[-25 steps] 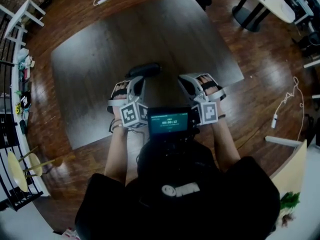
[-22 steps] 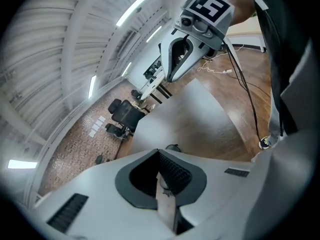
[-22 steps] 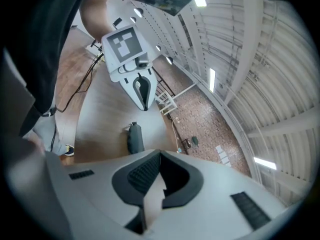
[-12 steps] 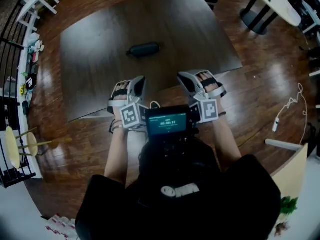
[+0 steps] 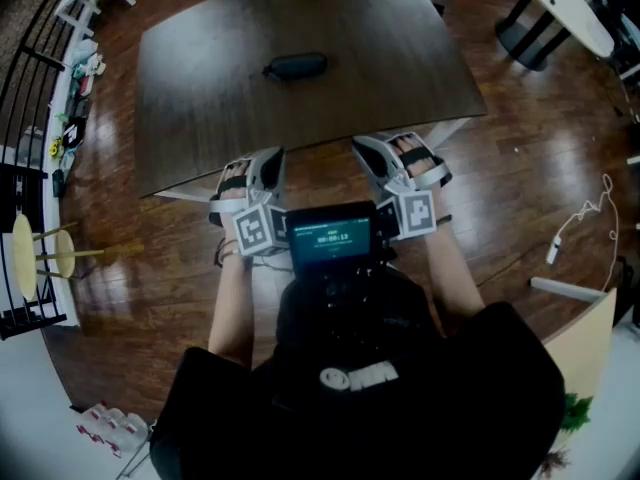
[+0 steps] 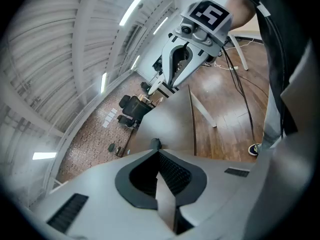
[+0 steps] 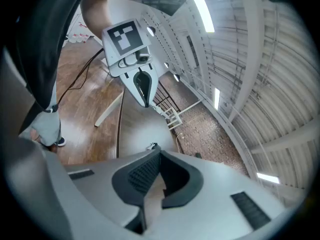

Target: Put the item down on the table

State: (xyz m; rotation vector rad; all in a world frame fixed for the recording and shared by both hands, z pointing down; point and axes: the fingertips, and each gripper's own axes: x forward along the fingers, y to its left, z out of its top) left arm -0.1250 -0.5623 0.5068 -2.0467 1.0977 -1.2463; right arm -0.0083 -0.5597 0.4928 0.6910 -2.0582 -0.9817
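1. Wood floor (image 5: 520, 168): glossy brown boards on all sides of the table.
2. Dark table (image 5: 200, 98): fills the upper middle of the head view. White legs show under its near edge.
3. Person (image 5: 380, 398): dark top, standing at the near edge, forearms reaching forward.
4. White round-ended table (image 5: 560, 8): top right, on a dark base, well apart from the dark table.
5. Black railing (image 5: 30, 168): runs down the left edge, with small clutter along it.
6. Pale board (image 5: 585, 338): leans at lower right, beside some green leaves.
7. Stool (image 5: 35, 258): pale round seat, left, near the railing.
8. Left gripper (image 6: 157, 151): jaws pressed together, nothing between them. In the head view its tips sit at the table's near edge.
9. Right gripper (image 7: 160, 151): jaws likewise closed and empty, beside the left gripper, tips at the same edge. Each gripper shows in the other's view, marker cube uppermost.
10. Screen device (image 5: 330, 236): lit display at the person's chest, between the two marker cubes.
11. Black oblong item (image 5: 295, 66): lies flat on the table, toward the far side, well apart from both grippers. Only bare tabletop lies between it and the jaw tips.
12. White cable (image 5: 580, 213): loose on the floor, right.
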